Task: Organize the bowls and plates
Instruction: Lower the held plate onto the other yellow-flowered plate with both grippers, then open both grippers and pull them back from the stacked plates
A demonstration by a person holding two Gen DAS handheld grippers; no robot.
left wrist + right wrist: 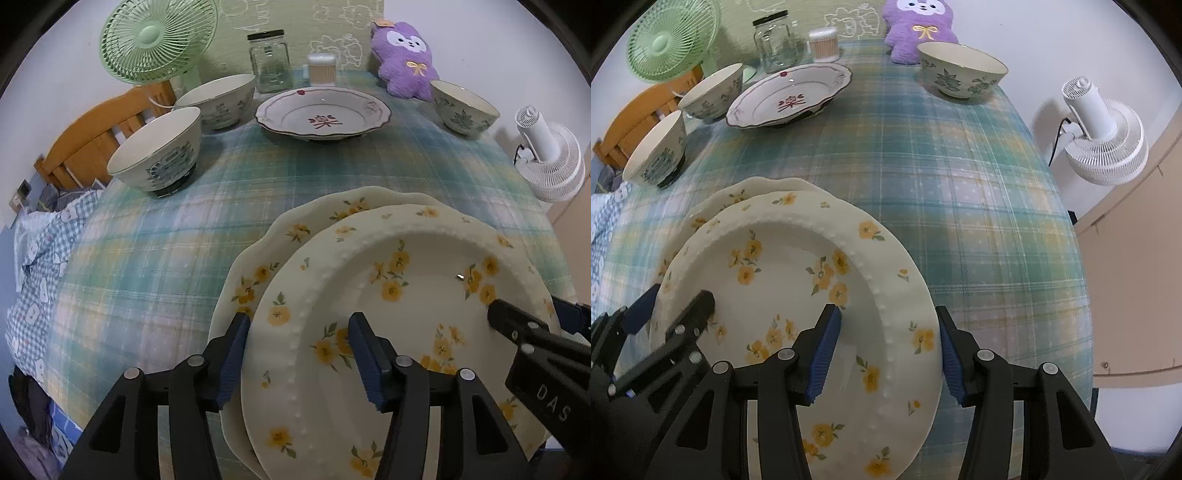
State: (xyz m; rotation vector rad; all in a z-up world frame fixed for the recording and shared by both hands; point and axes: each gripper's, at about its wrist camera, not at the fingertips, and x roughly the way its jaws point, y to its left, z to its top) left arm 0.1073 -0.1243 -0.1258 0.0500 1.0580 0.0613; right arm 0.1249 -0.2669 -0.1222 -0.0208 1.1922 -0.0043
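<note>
A table (155,236) draped in a soft green-and-blue plaid cloth fills both views, its near edge cut off by the black gripper frames. At the near side sit two cream plates with yellow flowers, stacked off-centre: the upper plate (399,295), glossy with a beaded ring inside its rim, covers most of the scalloped lower plate (258,254), of which only a crescent shows.

The left gripper (301,354) straddles the upper plate's left rim, one ribbed blue pad outside the edge and one over the well; the jaws stand spread, though whether either pad touches the china is hard to make out. The right gripper (886,350) straddles the opposite rim in the same way, jaws apart, the outer pad just beside the edge; contact there cannot be told either. Each gripper's tip pokes into the other's view, partly cut off.

Farther back stands a white scalloped plate (323,114) with a red mark at its centre, its base hidden in shadow. Three rounded bowls carry blue-green leaf patterns: two bowls (159,151) (218,99) at the left edge, one bowl (463,109) at the far right.

Behind them are a green wire-grille fan (159,37), a white fan (550,155) off the table, a fuzzy purple plush (404,55), a clear square glass jar (269,62) with a dark lid, and a small tub of cotton swabs (322,68).
</note>
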